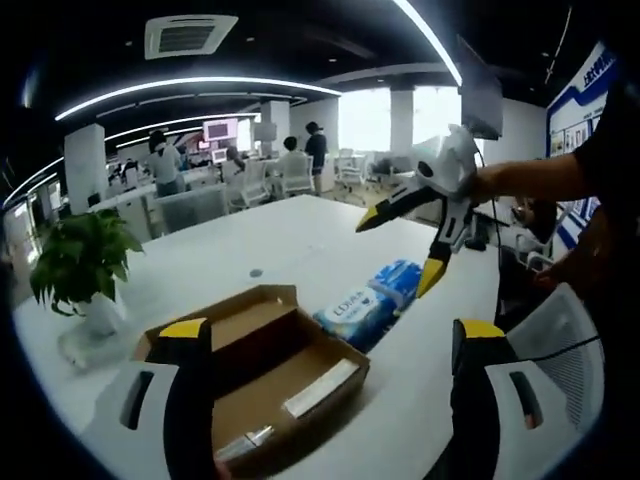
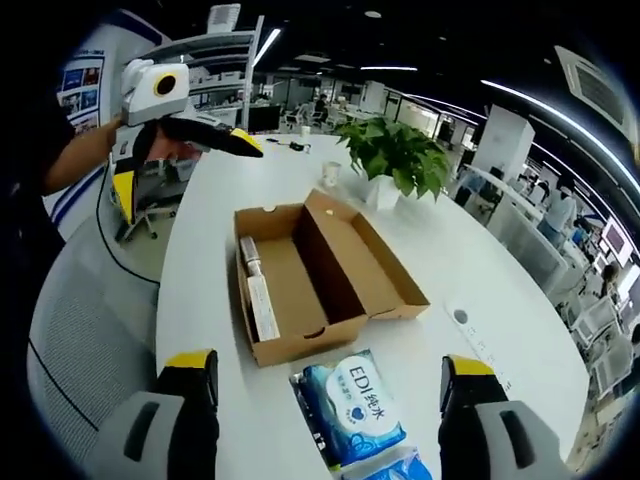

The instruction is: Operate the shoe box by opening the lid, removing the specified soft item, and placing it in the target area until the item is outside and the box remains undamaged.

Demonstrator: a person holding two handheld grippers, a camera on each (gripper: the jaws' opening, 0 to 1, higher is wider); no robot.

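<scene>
Box (image 2: 310,280): open, lid back, on tabletop (image 2: 500,260).
Pack (image 2: 355,405): beside box.
Left tongs (image 1: 330,345): spread, empty.
Right tongs (image 2: 330,375): spread, empty.

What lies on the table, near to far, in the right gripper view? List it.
Wipes pack → open shoe box → potted plant.

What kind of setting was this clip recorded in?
Most likely an open-plan office: people sit at rows of desks under strip ceiling lights, and a potted plant stands on the long white table.
</scene>
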